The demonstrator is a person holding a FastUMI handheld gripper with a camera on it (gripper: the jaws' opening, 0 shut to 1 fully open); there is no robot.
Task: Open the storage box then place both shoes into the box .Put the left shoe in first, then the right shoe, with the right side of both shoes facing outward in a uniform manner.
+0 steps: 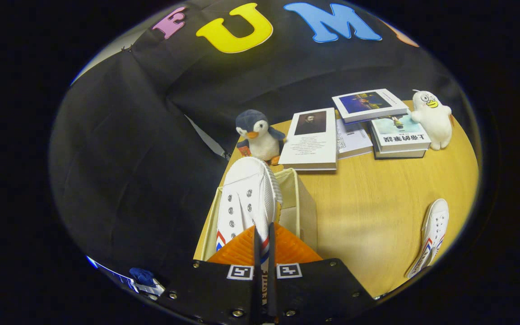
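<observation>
One shoe (pixel 246 203) is hanging over the open storage box (pixel 303 207) right now, pinched at its heel end by the gripper (pixel 264 243), whose jaws are clamping tight on it with only a sliver of gap between the fingers. The shoe is pointing toe-away from the fingers, tipped on its side, with lace eyelets and striped flank facing left of the box and the sole edge facing the box's right wall. To do this well, I'd say it needs lowering straight down between the box's fabric walls, hugging one side so room is left for its partner. Just beyond the box, a plush penguin (pixel 259 135) is sitting, with books (pixel 312 140) to the box's far right. Well right of the box, the second shoe (pixel 431 237) is lying on the wooden table (pixel 368 216), waiting. Releasing too early risks the shoe flopping sole-down.
</observation>
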